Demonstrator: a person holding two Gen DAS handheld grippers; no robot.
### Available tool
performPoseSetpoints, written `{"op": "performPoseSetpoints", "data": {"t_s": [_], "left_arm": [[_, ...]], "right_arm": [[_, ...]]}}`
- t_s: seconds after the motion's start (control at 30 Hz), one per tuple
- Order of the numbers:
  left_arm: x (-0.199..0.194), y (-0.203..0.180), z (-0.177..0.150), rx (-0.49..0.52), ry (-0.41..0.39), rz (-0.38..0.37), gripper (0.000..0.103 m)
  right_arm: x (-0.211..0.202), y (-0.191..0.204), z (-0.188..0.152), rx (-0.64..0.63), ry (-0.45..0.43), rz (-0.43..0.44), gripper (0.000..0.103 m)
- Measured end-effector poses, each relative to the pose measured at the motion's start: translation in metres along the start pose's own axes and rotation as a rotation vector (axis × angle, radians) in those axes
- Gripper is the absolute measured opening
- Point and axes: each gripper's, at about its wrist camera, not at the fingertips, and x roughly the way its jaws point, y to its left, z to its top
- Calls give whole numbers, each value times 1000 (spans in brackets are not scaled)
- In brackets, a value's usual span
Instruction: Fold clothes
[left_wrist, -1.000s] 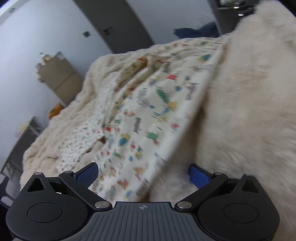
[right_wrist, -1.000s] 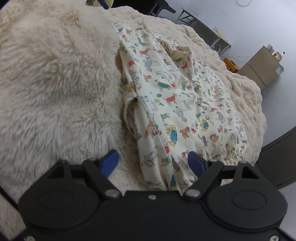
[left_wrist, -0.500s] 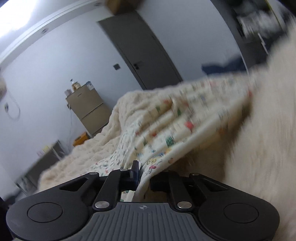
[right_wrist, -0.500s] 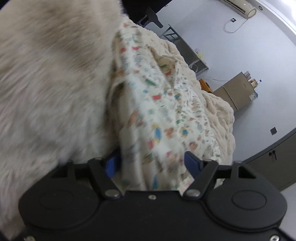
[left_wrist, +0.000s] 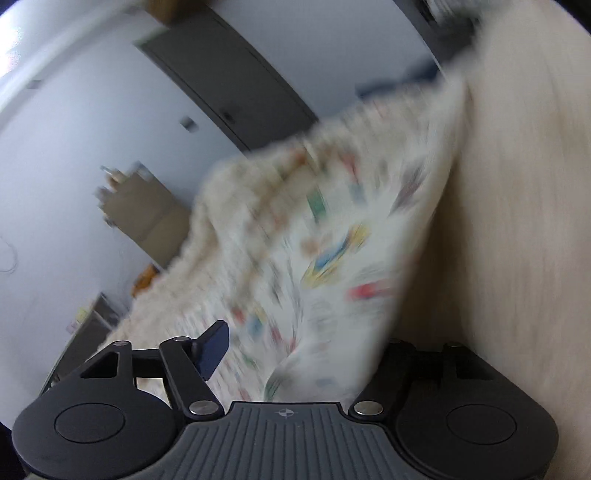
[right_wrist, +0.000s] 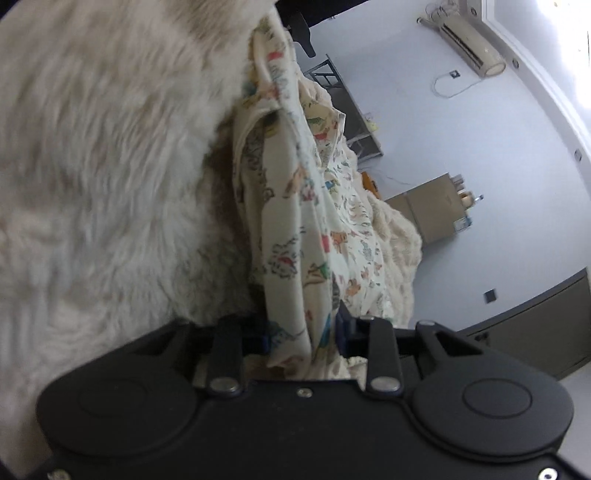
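Observation:
The garment (left_wrist: 332, 240) is cream cloth with small colourful cartoon prints, spread over a bed beside a fluffy white blanket (left_wrist: 517, 221). The left wrist view is motion-blurred. My left gripper (left_wrist: 303, 343) has its jaws opening: the left blue pad (left_wrist: 214, 347) stands clear of the cloth, and a lifted edge of the garment hangs over and hides the right finger. In the right wrist view a raised fold of the garment (right_wrist: 295, 206) runs between my right gripper's (right_wrist: 303, 332) pads. Those jaws are closing, and the fold fills the gap between them.
The fluffy blanket (right_wrist: 110, 166) fills the left of the right wrist view. A cream knitted bedspread (right_wrist: 399, 236) lies under the garment. A tan cabinet (right_wrist: 439, 210), a metal rack (right_wrist: 351, 103) and a dark door (left_wrist: 229, 74) stand along the walls.
The left gripper went from wide open to shut on the garment's edge, and has now parted again. The right gripper sank towards the bed and its jaws narrowed around a fold of cloth.

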Motion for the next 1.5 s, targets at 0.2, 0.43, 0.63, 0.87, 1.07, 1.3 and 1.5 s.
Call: {"op": "performPoseSetpoints", "data": {"t_s": [0.2, 0.43, 0.63, 0.87, 1.07, 1.3, 1.5], "left_arm": [[-7, 28, -30, -41, 93, 35, 57], [-30, 52, -97, 1, 227, 104, 67], [-40, 35, -90, 52, 129, 107, 60], [-35, 48, -71, -44, 28, 255, 2], [-77, 95, -58, -274, -128, 403, 4], [-84, 94, -44, -239, -100, 457, 6], [-78, 87, -51, -187, -68, 373, 14]], "right_arm": [[-7, -23, -1, 50, -19, -24, 18], [-11, -26, 3, 23, 4, -20, 19], [-8, -24, 5, 4, 16, -12, 20], [-10, -22, 4, 14, -23, -59, 15], [-37, -50, 13, 55, -74, -87, 13], [-56, -55, 28, 9, -55, -30, 12], [-44, -48, 27, 4, 1, 110, 32]]}}
